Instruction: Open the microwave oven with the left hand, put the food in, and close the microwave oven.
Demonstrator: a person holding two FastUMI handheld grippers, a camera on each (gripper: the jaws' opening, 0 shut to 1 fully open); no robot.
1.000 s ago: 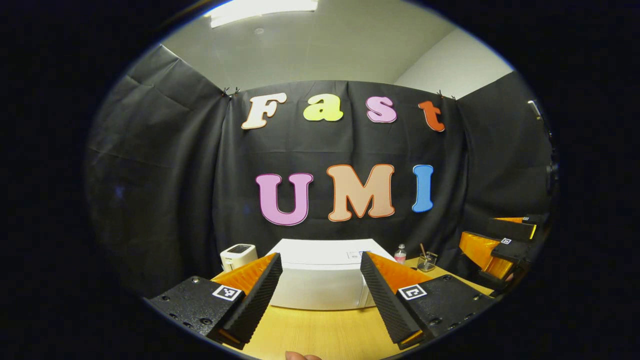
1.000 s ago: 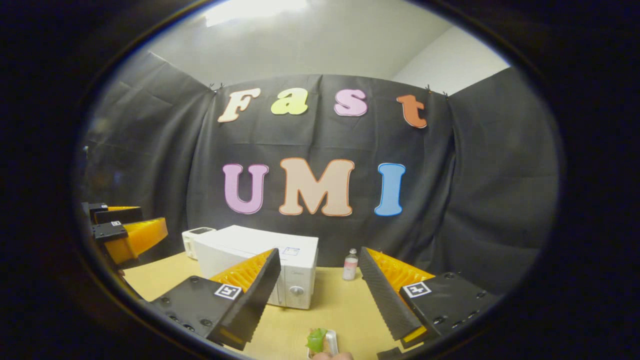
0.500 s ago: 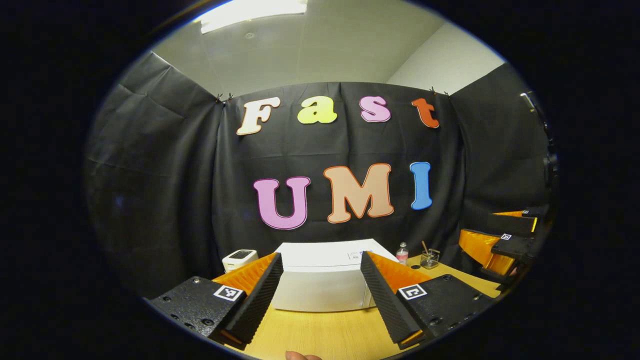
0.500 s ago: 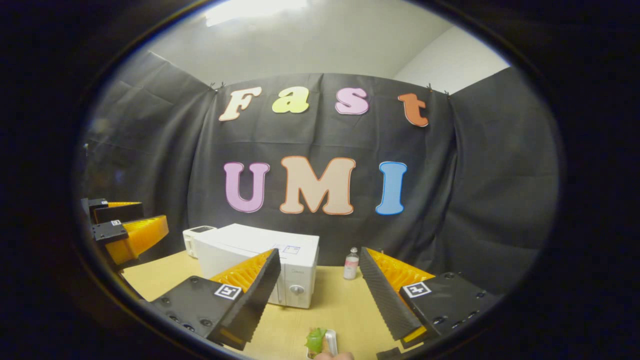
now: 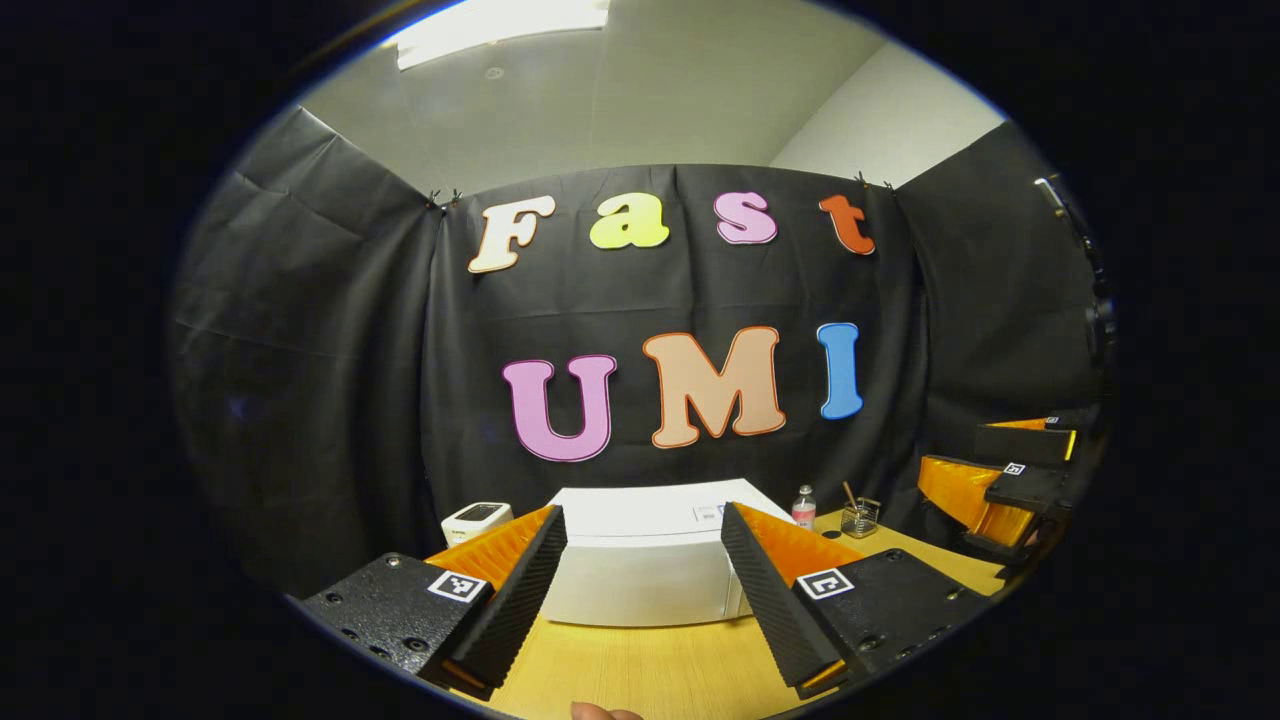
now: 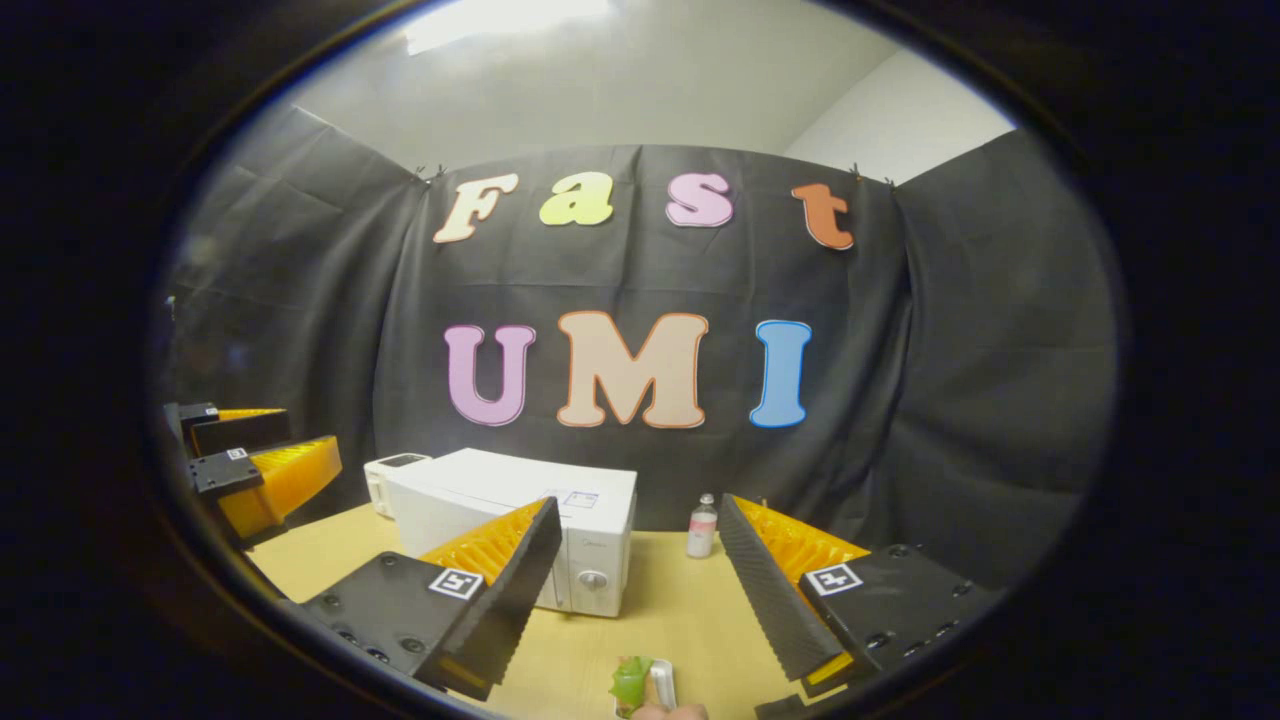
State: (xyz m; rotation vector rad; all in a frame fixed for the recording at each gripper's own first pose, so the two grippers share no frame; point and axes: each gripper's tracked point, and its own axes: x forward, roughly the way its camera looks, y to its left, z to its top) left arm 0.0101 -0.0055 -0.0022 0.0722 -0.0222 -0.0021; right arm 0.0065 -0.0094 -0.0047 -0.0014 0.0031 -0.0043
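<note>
Wooden tabletop (image 5: 640, 675) carries the white microwave oven (image 5: 645, 565), door closed, ahead of the left gripper (image 5: 640, 610). Food (image 6: 632, 682) lies below the right gripper (image 6: 640, 610). Both jaws are spread, holding nothing.

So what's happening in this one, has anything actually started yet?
Barely. A person holds two grippers above a wooden table, both open and empty. The left gripper faces the white microwave oven, whose door looks closed. The right gripper hovers over the food, a green item on a small white tray, untouched. A small bottle stands beside the microwave.
</note>
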